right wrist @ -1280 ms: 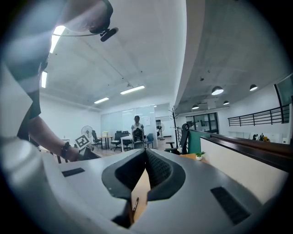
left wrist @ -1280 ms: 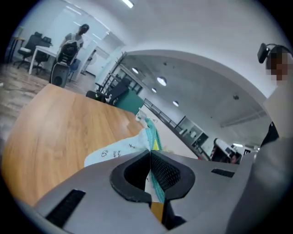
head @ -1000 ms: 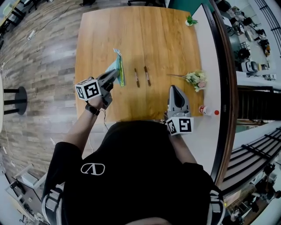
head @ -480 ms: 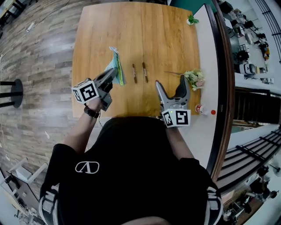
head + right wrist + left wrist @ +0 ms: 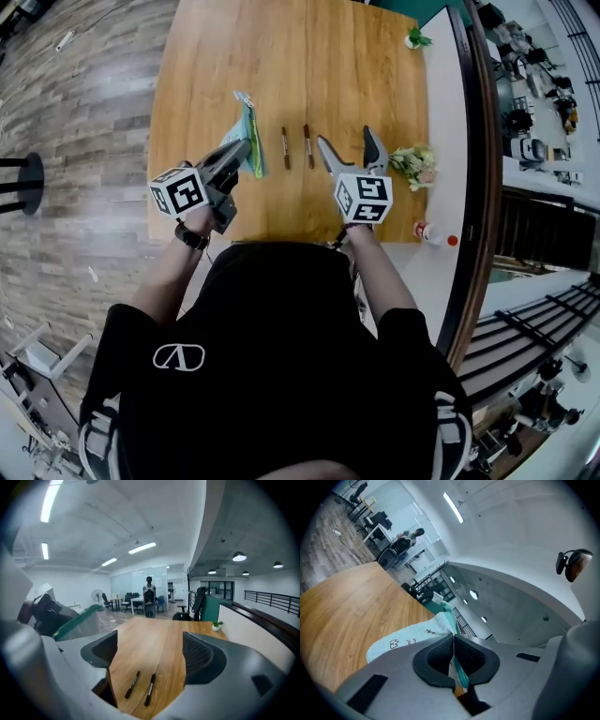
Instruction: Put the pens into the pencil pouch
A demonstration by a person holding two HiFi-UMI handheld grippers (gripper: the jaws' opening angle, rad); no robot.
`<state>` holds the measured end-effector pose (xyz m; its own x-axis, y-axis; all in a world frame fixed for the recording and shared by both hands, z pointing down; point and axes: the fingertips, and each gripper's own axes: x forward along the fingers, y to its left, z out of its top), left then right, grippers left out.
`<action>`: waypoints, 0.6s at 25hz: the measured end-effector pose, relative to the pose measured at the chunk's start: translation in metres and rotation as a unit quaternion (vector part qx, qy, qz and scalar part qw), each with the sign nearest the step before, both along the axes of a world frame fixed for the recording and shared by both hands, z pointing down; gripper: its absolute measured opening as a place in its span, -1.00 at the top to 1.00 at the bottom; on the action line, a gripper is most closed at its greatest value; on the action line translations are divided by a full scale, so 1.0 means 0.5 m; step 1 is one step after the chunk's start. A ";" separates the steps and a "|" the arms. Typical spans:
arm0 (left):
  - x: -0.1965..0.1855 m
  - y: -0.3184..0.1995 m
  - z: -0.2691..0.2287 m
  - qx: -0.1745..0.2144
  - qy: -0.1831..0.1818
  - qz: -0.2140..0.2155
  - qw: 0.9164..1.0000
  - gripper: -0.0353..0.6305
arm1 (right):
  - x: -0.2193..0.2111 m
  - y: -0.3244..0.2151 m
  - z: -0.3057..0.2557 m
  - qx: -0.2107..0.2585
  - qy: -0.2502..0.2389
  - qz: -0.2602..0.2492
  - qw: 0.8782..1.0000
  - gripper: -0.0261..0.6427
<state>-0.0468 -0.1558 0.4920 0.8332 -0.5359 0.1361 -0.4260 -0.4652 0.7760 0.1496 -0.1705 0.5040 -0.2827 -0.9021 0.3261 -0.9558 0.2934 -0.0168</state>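
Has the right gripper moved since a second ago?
Yes. The right gripper has advanced from the near edge of the table toward the two pens, now level with the flowers. Its jaws have just been opening; nothing is between them.

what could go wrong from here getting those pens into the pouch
1. The pens lie close and parallel. The right gripper, its jaws just opened wide with nothing between them yet, might catch both or knock one rolling.
2. The left gripper is shut only on an edge of the pencil pouch. Whether its mouth is open I cannot tell, so a pen may snag at the opening.
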 end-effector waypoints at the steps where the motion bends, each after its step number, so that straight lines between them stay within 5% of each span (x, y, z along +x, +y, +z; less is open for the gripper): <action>1: 0.000 0.002 0.003 -0.002 0.000 0.000 1.000 0.87 | -0.004 -0.022 0.035 -0.025 0.006 -0.004 1.000 -0.37; 9: -0.010 0.014 0.021 -0.018 -0.003 -0.010 1.000 0.87 | -0.025 -0.130 0.342 -0.224 0.071 -0.034 0.971 -0.33; 15: -0.038 0.030 0.040 -0.031 -0.007 -0.023 0.999 0.87 | -0.039 -0.126 0.497 -0.320 0.109 -0.044 0.940 -0.21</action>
<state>-0.0658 -0.1407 0.5121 0.8058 -0.5638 0.1814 -0.4568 -0.3966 0.7962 0.1301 -0.2333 0.7527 -0.2102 -0.4782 0.8527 -0.9299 0.3672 -0.0233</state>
